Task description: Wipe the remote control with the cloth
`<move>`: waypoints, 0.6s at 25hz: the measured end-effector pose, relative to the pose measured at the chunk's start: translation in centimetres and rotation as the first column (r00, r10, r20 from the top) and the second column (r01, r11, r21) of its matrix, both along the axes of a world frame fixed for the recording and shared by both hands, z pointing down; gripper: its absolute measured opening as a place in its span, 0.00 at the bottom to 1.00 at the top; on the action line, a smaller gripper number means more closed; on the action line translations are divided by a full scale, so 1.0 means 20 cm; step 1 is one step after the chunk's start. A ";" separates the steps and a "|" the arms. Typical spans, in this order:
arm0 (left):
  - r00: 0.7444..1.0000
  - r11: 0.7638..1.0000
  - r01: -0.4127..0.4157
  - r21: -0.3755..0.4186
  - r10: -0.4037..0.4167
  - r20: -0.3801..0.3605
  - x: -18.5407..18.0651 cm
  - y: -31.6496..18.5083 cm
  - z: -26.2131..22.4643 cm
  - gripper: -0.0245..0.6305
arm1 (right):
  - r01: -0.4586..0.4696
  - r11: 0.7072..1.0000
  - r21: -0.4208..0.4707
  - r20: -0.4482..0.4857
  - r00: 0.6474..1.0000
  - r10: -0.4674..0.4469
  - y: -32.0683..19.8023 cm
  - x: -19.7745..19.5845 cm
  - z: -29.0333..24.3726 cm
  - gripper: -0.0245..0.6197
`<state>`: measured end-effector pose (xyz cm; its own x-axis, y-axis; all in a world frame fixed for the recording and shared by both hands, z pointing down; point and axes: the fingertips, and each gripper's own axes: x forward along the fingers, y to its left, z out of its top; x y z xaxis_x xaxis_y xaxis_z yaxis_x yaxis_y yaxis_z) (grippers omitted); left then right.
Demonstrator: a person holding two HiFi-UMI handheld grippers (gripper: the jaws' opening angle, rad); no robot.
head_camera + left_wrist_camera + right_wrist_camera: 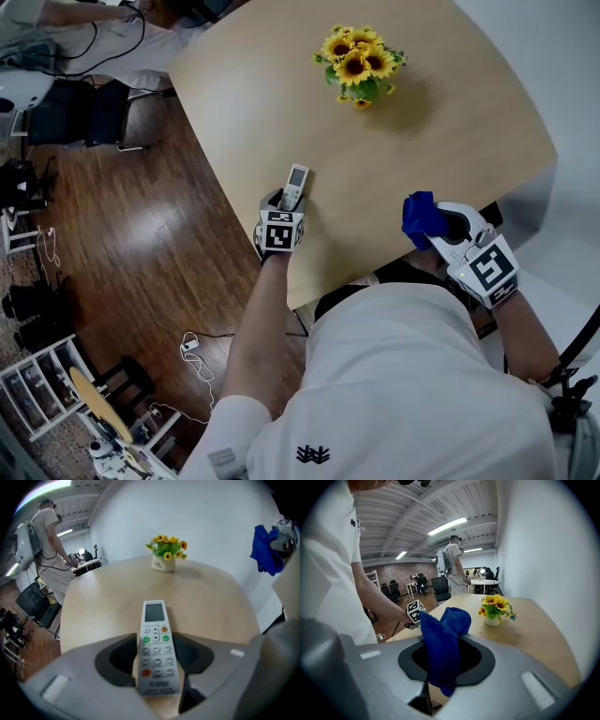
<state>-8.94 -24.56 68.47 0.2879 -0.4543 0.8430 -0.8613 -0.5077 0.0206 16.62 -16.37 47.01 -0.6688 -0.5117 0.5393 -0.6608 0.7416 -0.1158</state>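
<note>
Two grips, left fingers (116, 663) pinching slim white remote (156, 648), right fingers (476, 660) pinching fuzzy blue cloth (440, 653).

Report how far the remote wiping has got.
Done: the left gripper is closed on the remote control at the near edge of the table, and the right gripper is closed on the blue cloth. In hand: both are held, but the cloth hangs off to the right, well apart from the remote control. Left: all the wiping, since the cloth has not yet touched it.
</note>
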 end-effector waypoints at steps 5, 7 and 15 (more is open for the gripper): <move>0.999 0.999 -0.001 0.040 -0.001 0.045 -0.02 0.04 -0.06 0.44 | 0.024 1.000 0.008 0.019 1.000 -0.024 0.01 0.02 0.00 0.16; 0.997 0.997 -0.018 0.069 0.014 0.070 -0.04 0.11 -0.09 0.44 | 0.037 0.999 0.001 0.034 0.999 -0.037 0.03 0.01 0.01 0.16; 0.996 0.989 0.086 0.118 -0.082 -0.038 -0.04 0.56 -0.47 0.44 | 0.115 0.992 -0.053 0.096 0.989 -0.110 0.15 -0.15 0.09 0.16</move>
<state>-9.71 -13.31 59.05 0.2713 -0.5744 0.7723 -0.9006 -0.4345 -0.0068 13.63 -13.31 48.91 -0.7689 -0.3998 0.4989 -0.5580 0.8005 -0.2185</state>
